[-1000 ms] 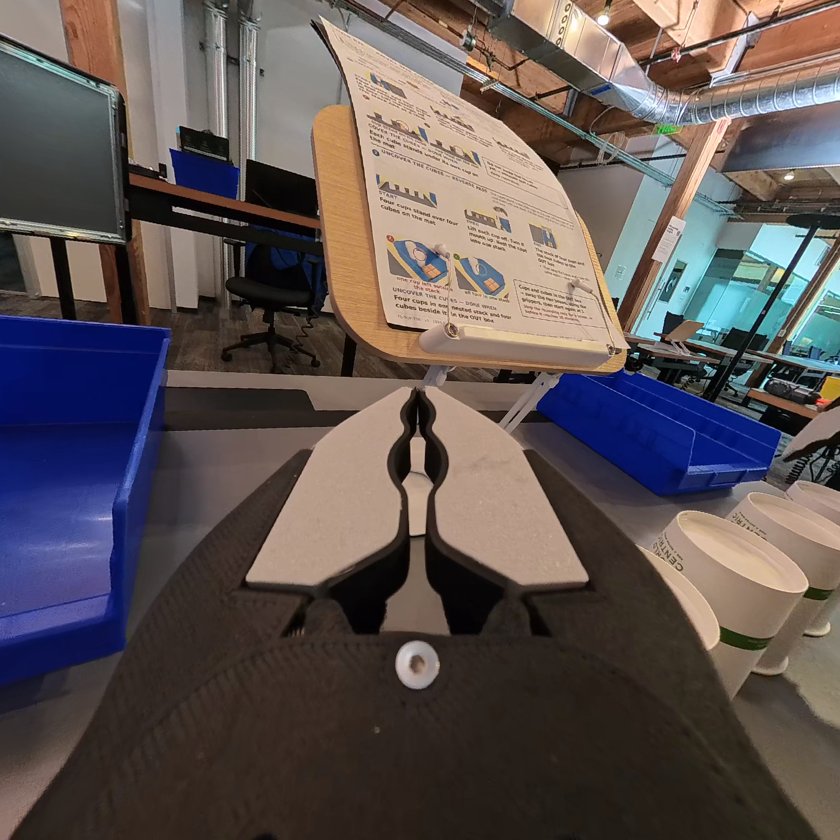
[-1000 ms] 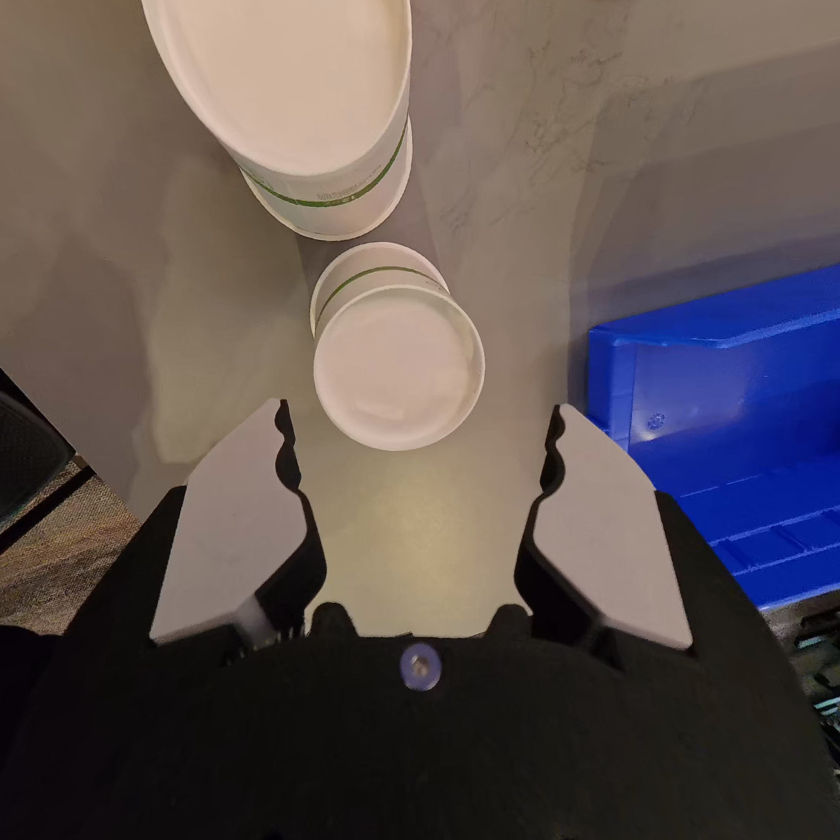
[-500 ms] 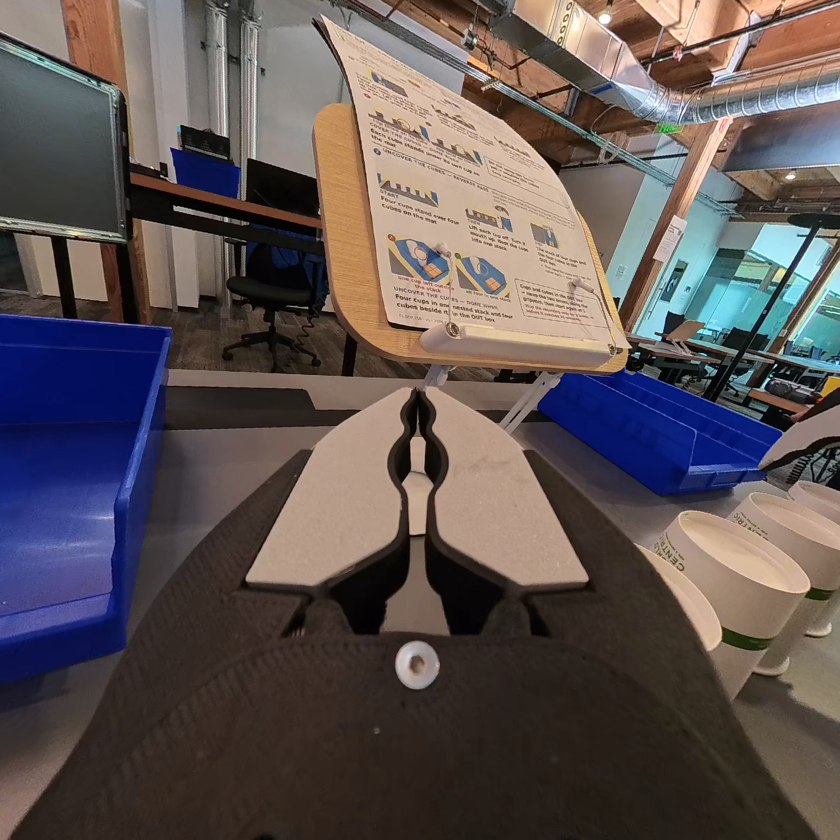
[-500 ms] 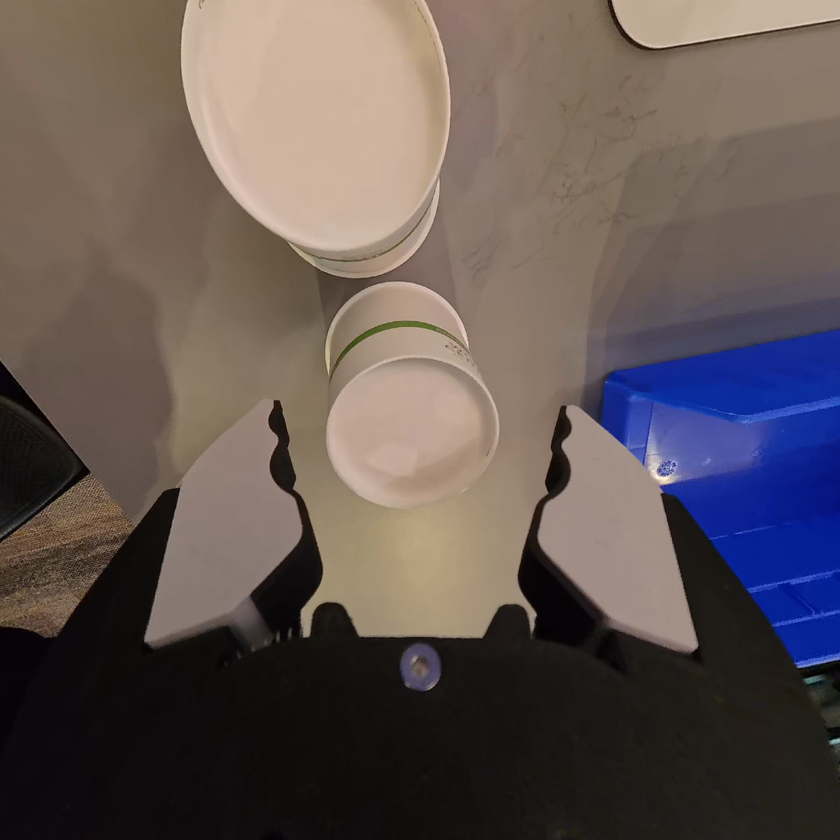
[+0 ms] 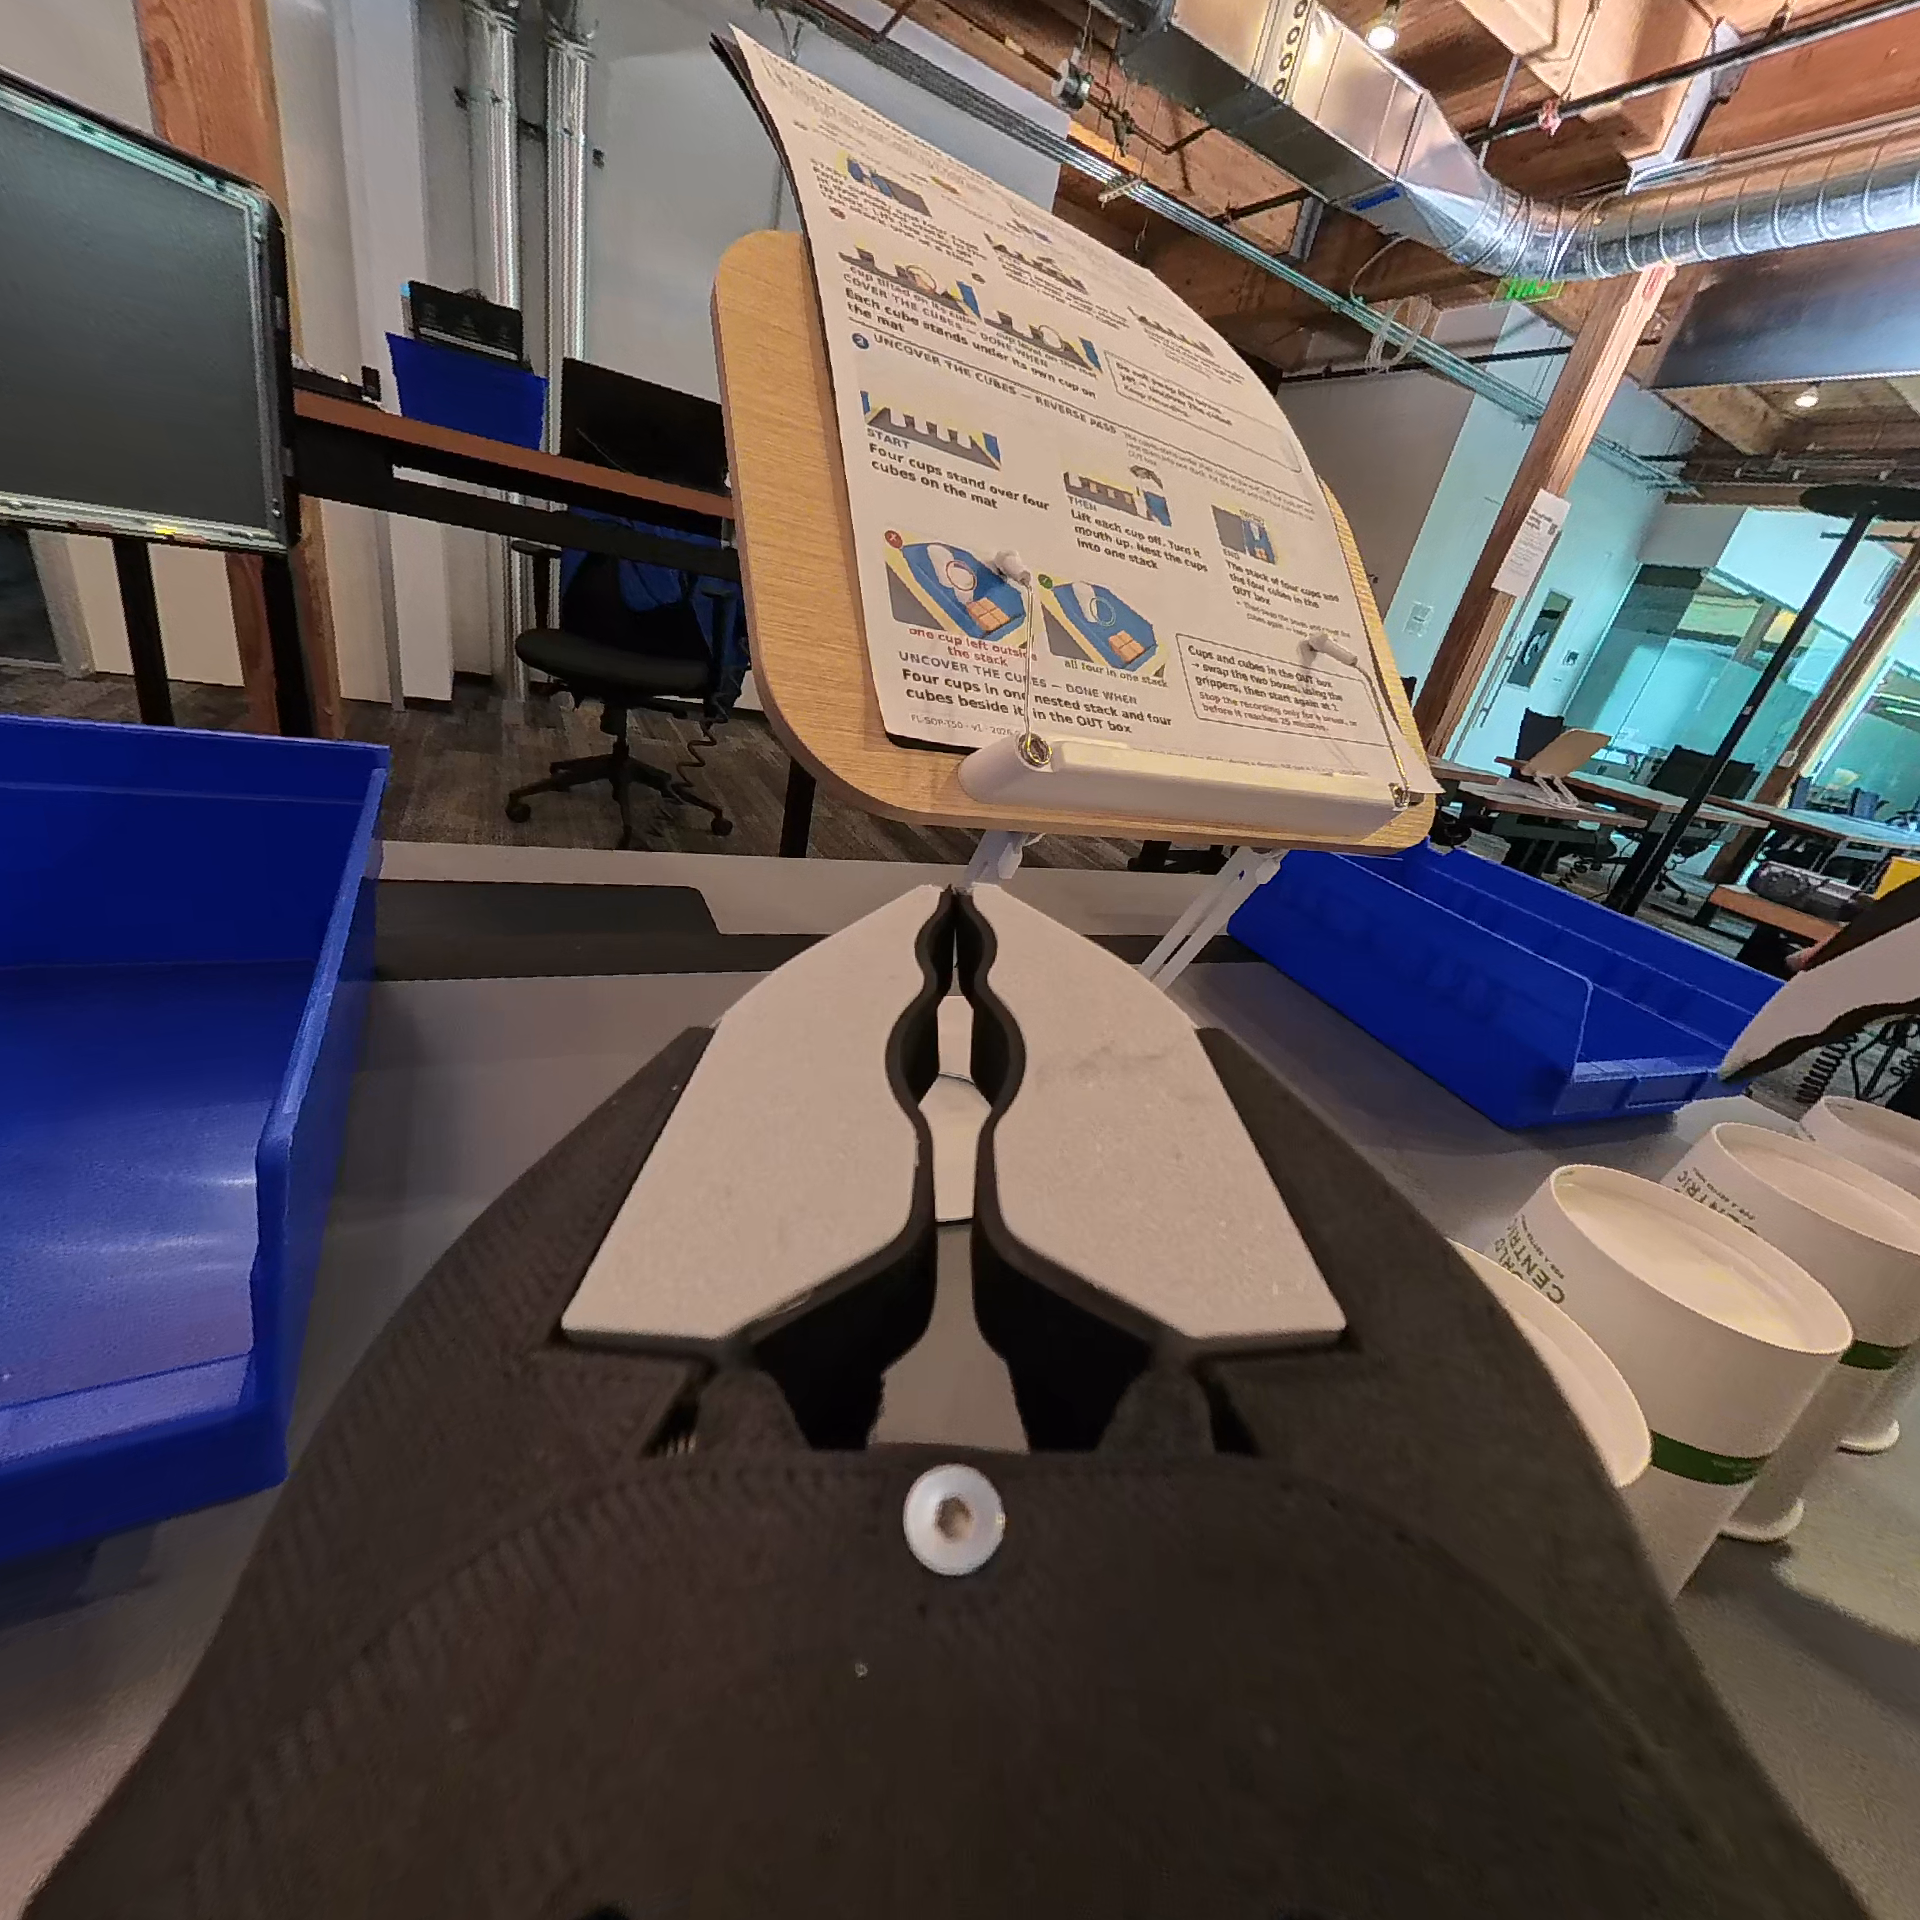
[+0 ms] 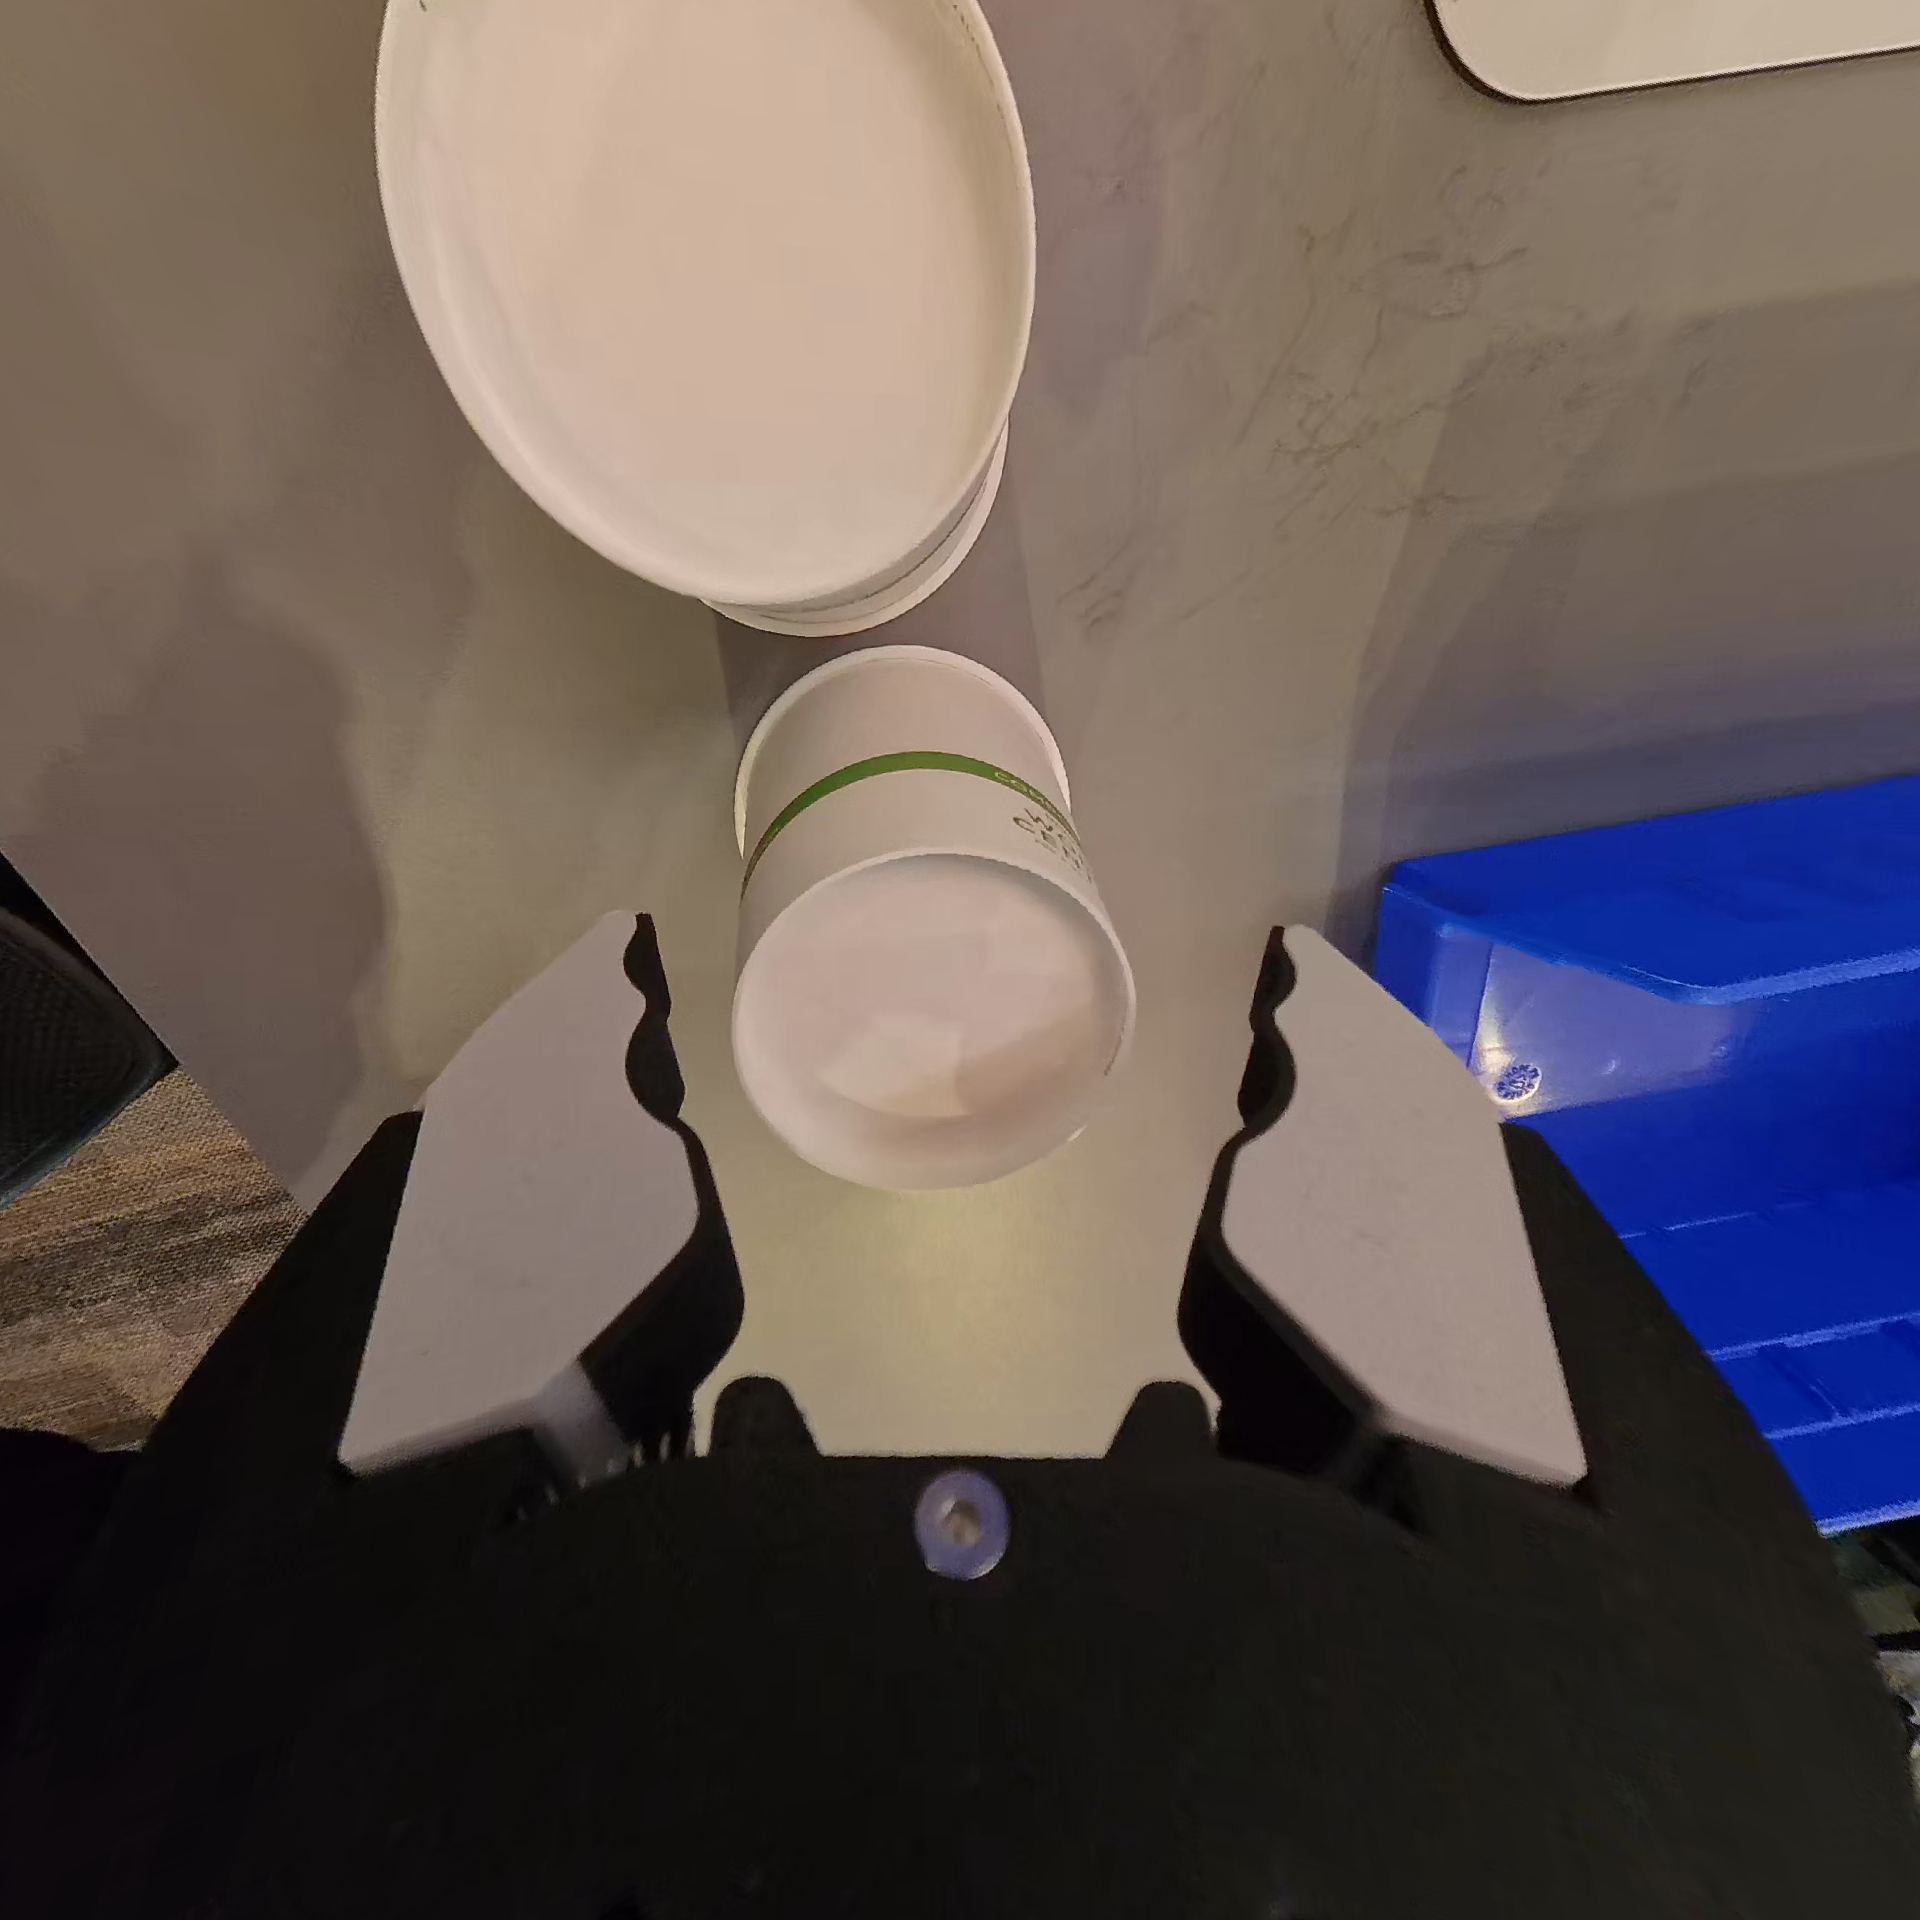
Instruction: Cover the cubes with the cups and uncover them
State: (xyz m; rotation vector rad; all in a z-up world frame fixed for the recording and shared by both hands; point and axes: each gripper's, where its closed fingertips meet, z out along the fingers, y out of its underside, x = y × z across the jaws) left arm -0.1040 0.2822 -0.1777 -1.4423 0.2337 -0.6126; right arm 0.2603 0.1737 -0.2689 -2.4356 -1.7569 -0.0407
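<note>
Several white paper cups with green bands stand upside down in a row on the grey table. In the left wrist view they are at the right, the nearest whole one point(image 5: 1683, 1309) beside my left gripper point(image 5: 954, 906), which is shut and empty. My right gripper point(image 6: 961, 930) points down, open, with one upside-down cup point(image 6: 935, 1049) between its fingertips, which stand apart from it on both sides. A second upside-down cup point(image 6: 707, 312) stands just beyond. One finger of the right gripper point(image 5: 1829, 1013) shows above the row. No cubes are in view.
A blue bin point(image 5: 156, 1091) is at the left of the table and another blue bin point(image 5: 1455, 987) at the back right, also seen in the right wrist view point(image 6: 1683, 1091). A wooden stand with an instruction sheet point(image 5: 1039, 520) rises at the back middle. The table's edge point(image 6: 208, 1122) lies left of the cup.
My right gripper has moved forward and down over the cup, which now lies between its fingertips. The left gripper has stayed shut and nearly still.
</note>
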